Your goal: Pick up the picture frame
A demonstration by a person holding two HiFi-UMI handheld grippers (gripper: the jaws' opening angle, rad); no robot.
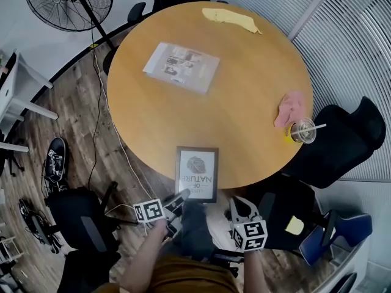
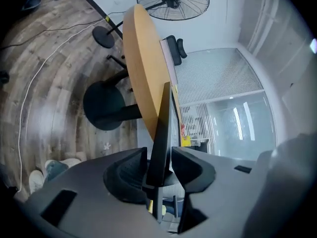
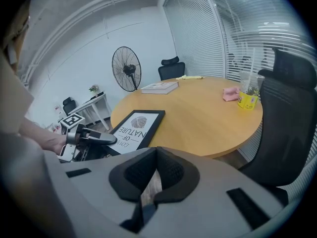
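**Seat the pinch before the frame leaves the wood**

The round wooden table (image 1: 256, 96) carries the picture frame (image 1: 197, 173) flat at its near rim, print up. The frame's bottom edge hangs a little past the wood toward the person. The left gripper (image 1: 179, 198) has that overhanging lower left corner between its jaws, one finger above and one below. The jaws stand narrow, closed on the frame's two faces. The right gripper (image 1: 237, 207) hangs just off the rim beside the frame, with its jaws together on nothing.

A one-corner hold on a flat, smooth-faced board will likely twist as the weight comes off the table. The pads (image 2: 126, 175) should therefore sit deep on the border. The rise is best kept slow and level, and the right gripper would do well to open and take the opposite edge.
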